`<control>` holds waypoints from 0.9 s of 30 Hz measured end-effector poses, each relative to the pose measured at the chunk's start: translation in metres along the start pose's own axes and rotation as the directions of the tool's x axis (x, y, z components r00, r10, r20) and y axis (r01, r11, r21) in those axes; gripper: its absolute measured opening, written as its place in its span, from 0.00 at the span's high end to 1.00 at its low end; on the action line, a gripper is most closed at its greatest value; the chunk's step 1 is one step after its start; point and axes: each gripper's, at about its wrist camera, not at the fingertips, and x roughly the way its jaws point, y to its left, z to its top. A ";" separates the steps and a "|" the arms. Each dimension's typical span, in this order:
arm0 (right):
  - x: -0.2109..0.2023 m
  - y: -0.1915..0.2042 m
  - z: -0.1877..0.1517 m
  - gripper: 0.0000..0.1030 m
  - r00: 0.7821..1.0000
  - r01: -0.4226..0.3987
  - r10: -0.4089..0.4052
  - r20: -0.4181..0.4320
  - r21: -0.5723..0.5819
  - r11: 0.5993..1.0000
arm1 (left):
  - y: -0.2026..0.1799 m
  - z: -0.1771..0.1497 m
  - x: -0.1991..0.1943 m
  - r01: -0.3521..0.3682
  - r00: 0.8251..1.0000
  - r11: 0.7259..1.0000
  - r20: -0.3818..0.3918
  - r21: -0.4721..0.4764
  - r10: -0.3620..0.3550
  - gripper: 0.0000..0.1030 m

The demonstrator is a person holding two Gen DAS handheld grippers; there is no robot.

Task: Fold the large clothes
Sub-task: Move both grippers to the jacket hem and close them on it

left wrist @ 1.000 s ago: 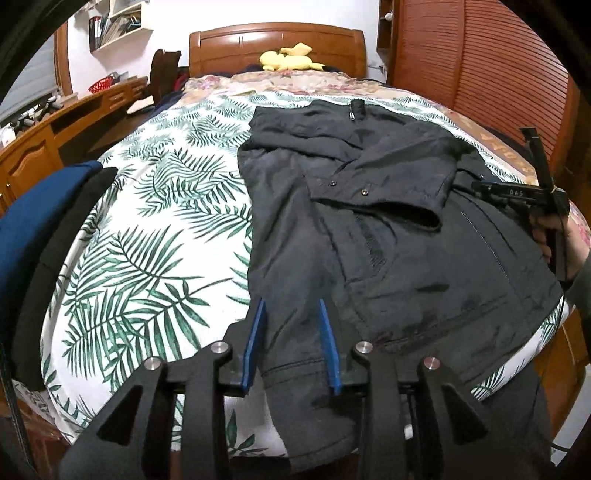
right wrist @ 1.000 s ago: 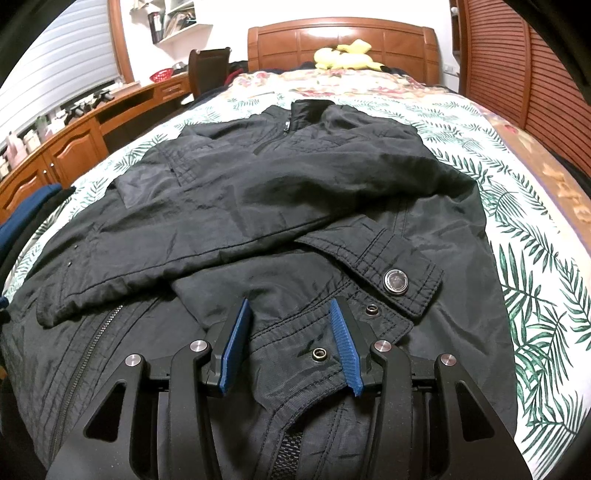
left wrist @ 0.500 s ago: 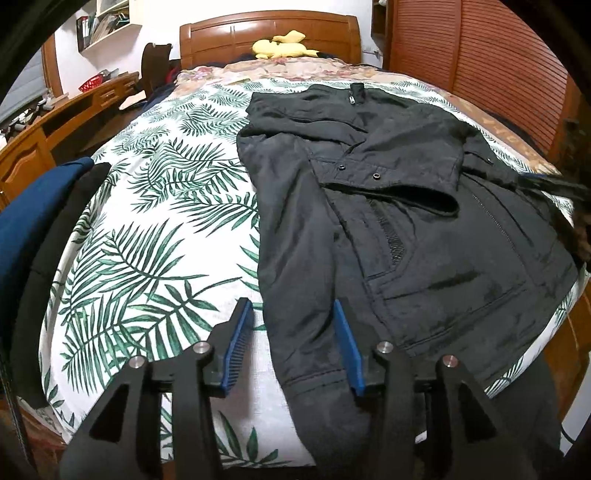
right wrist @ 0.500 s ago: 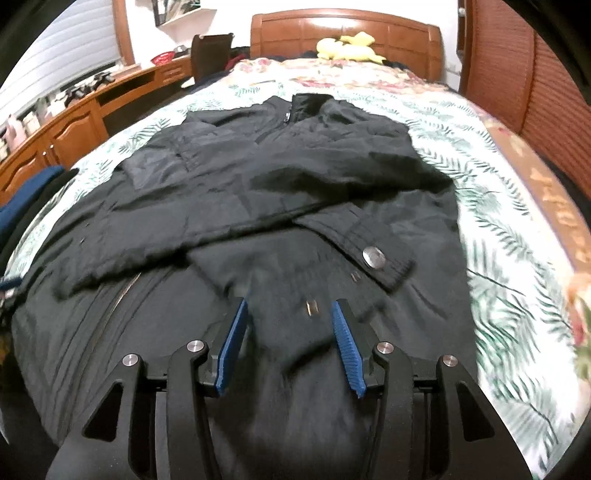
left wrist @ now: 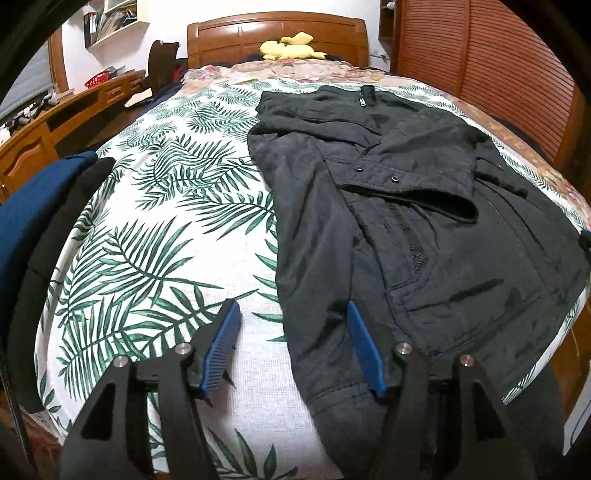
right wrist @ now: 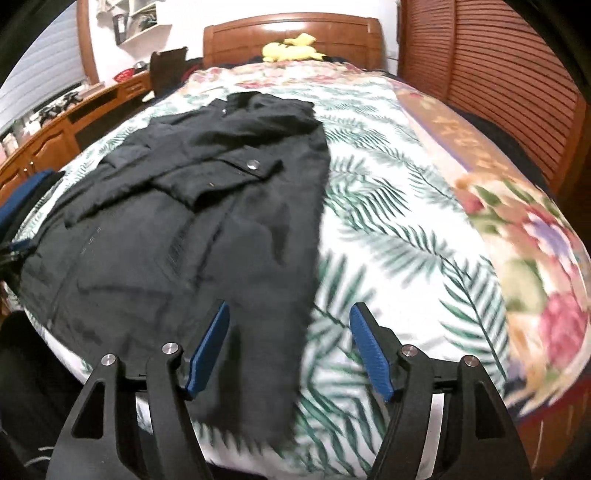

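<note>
A wide bed [left wrist: 155, 236] under a palm-leaf cover [right wrist: 388, 229] filled both views, its wooden headboard [left wrist: 277, 35] at the far end with a yellow plush toy [left wrist: 288, 50] resting against it, and a floral quilt [right wrist: 535, 240] lay along one side beside the slatted wardrobe doors [left wrist: 498, 74]. The black jacket [left wrist: 388, 229] was spread flat down the length of the bed, collar toward the headboard and hem hanging near the foot edge, both sleeves crossed over its chest so the body made a narrow strip, probably ready for a lengthwise fold from the hem. A stack of dark blue and black clothes [left wrist: 40, 229] sat at the bed's edge near the long wooden bench [left wrist: 33, 147], most likely pieces already dealt with. The left gripper [left wrist: 293, 343] hovered low over the near hem at the jacket's side edge, and its jaws, having just been opening, stood apart with the edge of the cloth between them but not pinched. The right gripper [right wrist: 290, 347], seen in a blurred view, sat above the opposite hem corner, jaws likewise just opened and apart, cloth below them unpressed. No brand, label or writing could be read on the jacket
</note>
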 end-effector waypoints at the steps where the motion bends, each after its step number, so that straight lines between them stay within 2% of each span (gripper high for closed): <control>1: -0.001 -0.003 -0.004 0.31 1.000 -0.005 0.005 -0.005 0.008 1.000 | 0.000 0.000 0.000 -0.002 1.000 1.000 -0.002 0.003 0.002 0.41; 5: 0.002 -0.007 -0.011 0.30 0.999 -0.034 0.034 -0.021 0.027 0.999 | -0.002 -0.001 -0.006 -0.007 1.000 1.000 -0.005 -0.001 0.007 0.41; 9: 0.005 0.003 -0.008 0.31 0.998 -0.066 0.066 -0.016 0.013 0.998 | -0.002 -0.009 -0.021 0.038 0.999 0.999 0.009 -0.016 -0.037 0.41; 10: 0.006 0.006 -0.006 0.37 0.997 -0.076 0.076 -0.016 0.003 0.997 | -0.002 -0.013 -0.026 0.059 0.998 0.998 0.011 -0.020 -0.059 0.43; 11: 0.005 0.008 -0.006 0.43 0.996 -0.093 0.093 -0.018 -0.007 0.996 | -0.003 -0.015 -0.030 0.080 0.997 0.997 0.014 -0.025 -0.079 0.50; 12: 0.007 0.013 -0.003 0.57 0.994 -0.107 0.107 -0.018 -0.010 0.994 | -0.003 -0.018 -0.034 0.103 0.995 0.994 0.015 -0.028 -0.103 0.57; 13: 0.004 0.015 -0.003 0.66 0.993 -0.118 0.118 -0.005 -0.009 0.993 | -0.003 -0.020 -0.037 0.129 0.992 0.991 0.013 -0.028 -0.129 0.59; 15: -0.002 0.017 0.000 0.66 0.991 -0.130 0.130 0.022 0.004 0.992 | -0.006 -0.025 -0.043 0.150 0.989 0.988 0.005 -0.021 -0.150 0.59; 18: -0.005 0.019 0.003 0.67 0.990 -0.137 0.137 0.034 0.017 0.990 | -0.010 -0.032 -0.047 0.134 0.991 0.991 -0.007 -0.002 -0.134 0.59; 27: 0.013 0.020 0.000 0.65 0.995 -0.093 0.093 -0.017 0.024 0.995 | -0.002 -0.039 -0.045 0.156 0.988 0.987 -0.008 -0.040 -0.157 0.58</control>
